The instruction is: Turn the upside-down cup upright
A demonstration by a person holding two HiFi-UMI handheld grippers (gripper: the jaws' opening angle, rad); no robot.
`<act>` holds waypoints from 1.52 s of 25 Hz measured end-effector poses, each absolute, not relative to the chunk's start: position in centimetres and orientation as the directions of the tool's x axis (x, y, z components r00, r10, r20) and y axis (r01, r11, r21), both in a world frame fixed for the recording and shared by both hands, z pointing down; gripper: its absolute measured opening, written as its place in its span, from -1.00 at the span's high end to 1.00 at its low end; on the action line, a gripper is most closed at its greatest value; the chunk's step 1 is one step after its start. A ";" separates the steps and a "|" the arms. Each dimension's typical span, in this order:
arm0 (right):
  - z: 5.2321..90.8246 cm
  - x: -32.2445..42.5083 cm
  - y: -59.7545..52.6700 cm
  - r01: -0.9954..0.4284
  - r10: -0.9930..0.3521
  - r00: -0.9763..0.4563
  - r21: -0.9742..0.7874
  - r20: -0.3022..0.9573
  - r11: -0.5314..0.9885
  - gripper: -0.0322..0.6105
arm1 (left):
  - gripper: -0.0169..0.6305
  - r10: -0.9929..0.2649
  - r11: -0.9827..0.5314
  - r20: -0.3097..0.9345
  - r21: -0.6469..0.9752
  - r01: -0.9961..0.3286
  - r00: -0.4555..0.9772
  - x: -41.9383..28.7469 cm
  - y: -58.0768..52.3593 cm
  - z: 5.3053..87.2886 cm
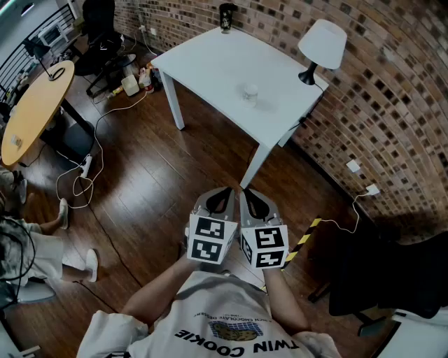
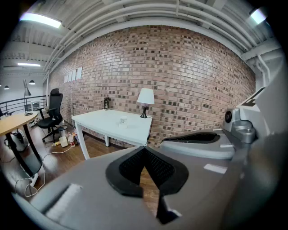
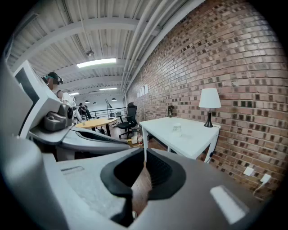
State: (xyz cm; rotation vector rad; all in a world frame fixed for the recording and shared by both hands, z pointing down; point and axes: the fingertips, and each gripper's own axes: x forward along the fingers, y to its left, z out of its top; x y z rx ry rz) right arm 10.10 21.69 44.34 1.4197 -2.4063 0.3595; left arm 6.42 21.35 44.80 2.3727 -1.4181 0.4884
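A small clear cup [image 1: 250, 91] stands rim-down near the middle of the white table [image 1: 210, 59]. It also shows in the left gripper view as the cup [image 2: 123, 120] and in the right gripper view as the cup [image 3: 177, 129], small and far off. My left gripper [image 1: 226, 191] and right gripper [image 1: 248, 194] are held side by side close to my body, over the wooden floor and well short of the table. In the gripper views the left gripper [image 2: 145, 148] and the right gripper [image 3: 145, 151] each have their tips together, shut, with nothing between them.
A white lamp [image 1: 322, 45] and a dark jar [image 1: 227, 17] stand on the table by the brick wall. A round yellow table [image 1: 35, 105], an office chair [image 1: 98, 28] and floor cables [image 1: 87, 171] lie to the left. A black chair [image 1: 392, 280] stands at the right.
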 end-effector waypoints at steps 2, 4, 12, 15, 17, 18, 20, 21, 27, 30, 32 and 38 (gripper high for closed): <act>44.1 8.9 19.0 -0.883 -0.800 -0.446 -0.050 0.400 0.467 0.88 | 0.94 -0.769 -0.455 0.450 0.114 -0.883 0.454 5.3 18.6 44.6; 43.9 7.7 16.3 -0.886 -0.803 -0.439 -0.045 0.403 0.462 0.88 | 0.94 -0.764 -0.465 0.446 0.121 -0.877 0.466 4.2 15.9 44.3; 43.2 4.9 6.9 -0.908 -0.829 -0.384 -0.002 0.407 0.420 0.86 | 0.94 -0.745 -0.514 0.410 0.149 -0.845 0.526 1.3 6.5 43.1; 43.1 4.7 4.1 -0.915 -0.839 -0.369 0.005 0.399 0.404 0.84 | 0.93 -0.736 -0.522 0.414 0.157 -0.838 0.536 0.5 4.2 43.3; 43.4 5.0 2.2 -0.918 -0.842 -0.360 0.005 0.402 0.396 0.82 | 0.94 -0.731 -0.527 0.417 0.159 -0.835 0.540 0.5 2.8 43.6; 43.6 5.2 1.3 -0.920 -0.841 -0.356 0.005 0.406 0.392 0.81 | 0.93 -0.728 -0.528 0.420 0.161 -0.834 0.542 0.6 2.1 43.7; 44.2 5.7 -0.6 -0.922 -0.838 -0.352 0.000 0.418 0.387 0.74 | 0.93 -0.721 -0.527 0.432 0.167 -0.834 0.542 0.6 0.8 44.2; 44.5 5.9 -1.6 -0.923 -0.835 -0.351 -0.004 0.423 0.386 0.70 | 0.93 -0.718 -0.524 0.439 0.169 -0.835 0.540 0.6 0.0 44.4; 46.8 8.0 -8.7 -0.911 -0.823 -0.372 -0.001 0.429 0.412 0.45 | 0.93 -0.726 -0.499 0.463 0.156 -0.853 0.509 1.3 -5.2 45.7; 48.3 8.9 -12.5 -0.900 -0.806 -0.395 -0.007 0.441 0.437 0.30 | 0.93 -0.737 -0.481 0.469 0.143 -0.865 0.487 2.0 -8.5 46.0; 49.4 9.5 -14.6 -0.894 -0.793 -0.398 -0.003 0.461 0.448 0.25 | 0.93 -0.741 -0.468 0.474 0.142 -0.872 0.475 2.5 -10.4 46.1; 53.9 11.0 -20.0 -0.858 -0.720 -0.428 0.003 0.546 0.513 0.00 | 0.93 -0.743 -0.429 0.511 0.132 -0.894 0.432 3.6 -15.0 47.3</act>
